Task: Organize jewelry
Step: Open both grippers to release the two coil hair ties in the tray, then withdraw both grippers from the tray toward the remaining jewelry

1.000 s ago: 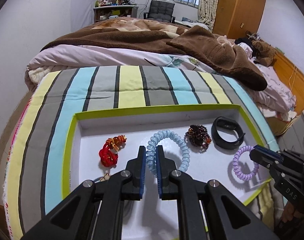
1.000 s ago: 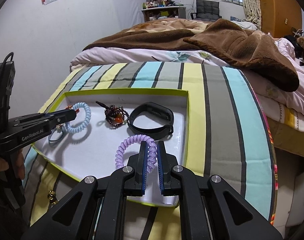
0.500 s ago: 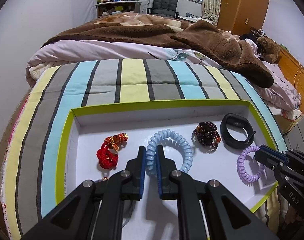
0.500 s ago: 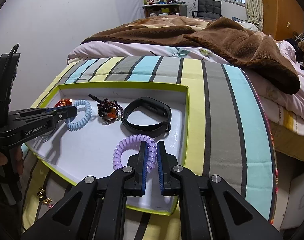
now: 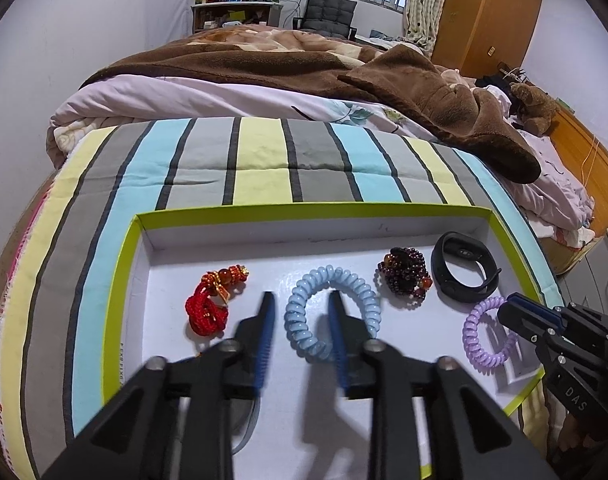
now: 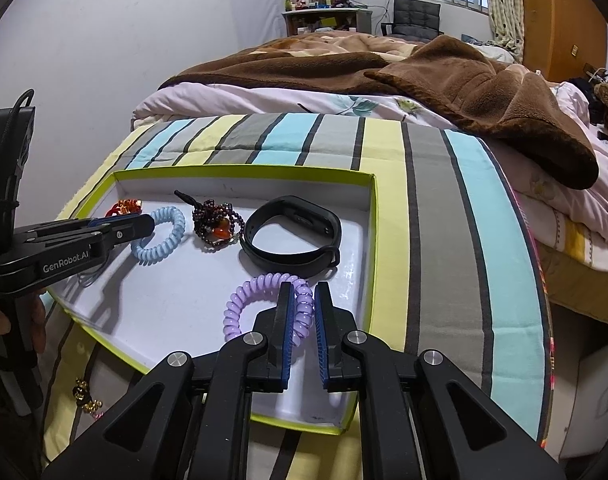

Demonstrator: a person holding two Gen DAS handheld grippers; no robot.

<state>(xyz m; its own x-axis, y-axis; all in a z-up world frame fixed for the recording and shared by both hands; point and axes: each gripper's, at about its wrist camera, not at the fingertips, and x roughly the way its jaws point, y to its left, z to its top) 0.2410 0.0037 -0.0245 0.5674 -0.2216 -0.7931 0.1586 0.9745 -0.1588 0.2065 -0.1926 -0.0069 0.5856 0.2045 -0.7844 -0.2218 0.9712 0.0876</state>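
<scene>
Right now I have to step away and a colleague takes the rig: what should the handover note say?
Left hand-held gripper: open, fingers straddling the blue coil bracelet.
Right hand-held gripper: fingers apart around the purple coil bracelet; grip unclear.
In the white tray: red cord bracelet, garnet bead bracelet, black band.
Left: a gold trinket outside the tray.

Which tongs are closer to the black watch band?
Right. The right tongs straddle the purple coil just in front of the black watch band; the left tongs sit farther off, around the blue coil.
</scene>
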